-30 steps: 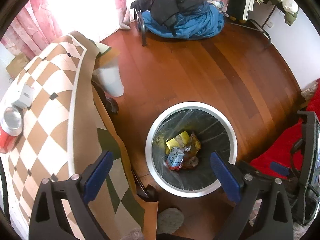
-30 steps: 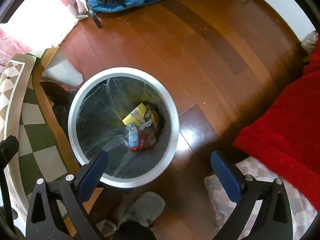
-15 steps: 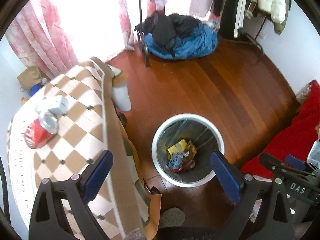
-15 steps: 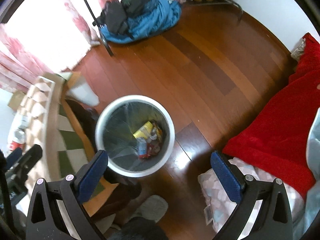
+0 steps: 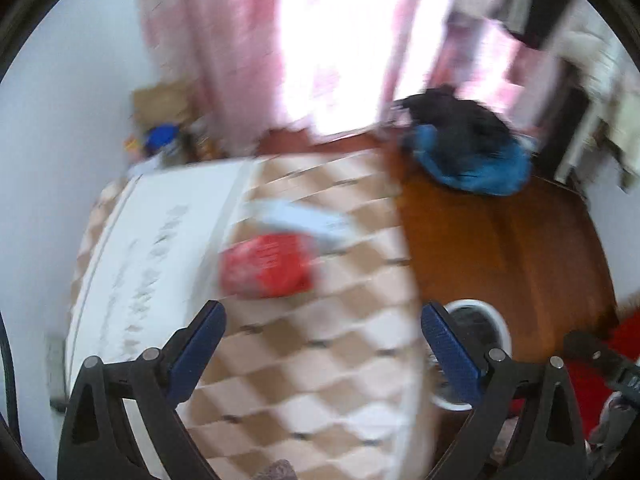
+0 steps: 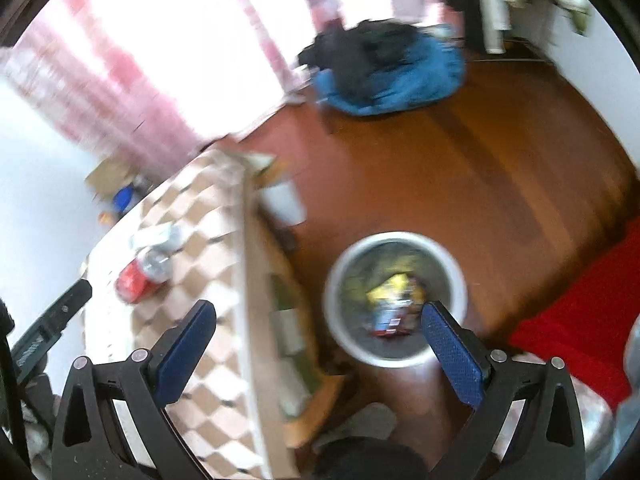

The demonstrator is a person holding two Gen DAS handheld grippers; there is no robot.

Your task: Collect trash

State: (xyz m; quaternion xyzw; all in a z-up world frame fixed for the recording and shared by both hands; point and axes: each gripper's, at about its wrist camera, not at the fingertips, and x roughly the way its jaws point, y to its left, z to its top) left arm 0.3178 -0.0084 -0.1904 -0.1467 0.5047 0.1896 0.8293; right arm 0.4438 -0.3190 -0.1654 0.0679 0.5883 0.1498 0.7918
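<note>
A dented red can (image 5: 266, 266) lies on its side on the checkered cloth (image 5: 320, 364) at twelve o'clock of the left gripper (image 5: 322, 348), spread wide and empty like the right gripper (image 6: 318, 346), whose round white-rimmed bin (image 6: 394, 298) sits at one o'clock on bare wooden floor (image 6: 460, 168).

Motion blur smearing both views.
Red can (image 5: 266, 270) label blurring unreadable; bin (image 5: 478, 320) sitting half hidden behind tablecloth (image 5: 320, 352).

I am looking along my left gripper (image 5: 322, 344) and right gripper (image 6: 318, 342), both showing black triangular frames with silver pivot screws. Their jaws are wearing textured blue pads (image 6: 452, 354). Motion is blurring everything else.
</note>
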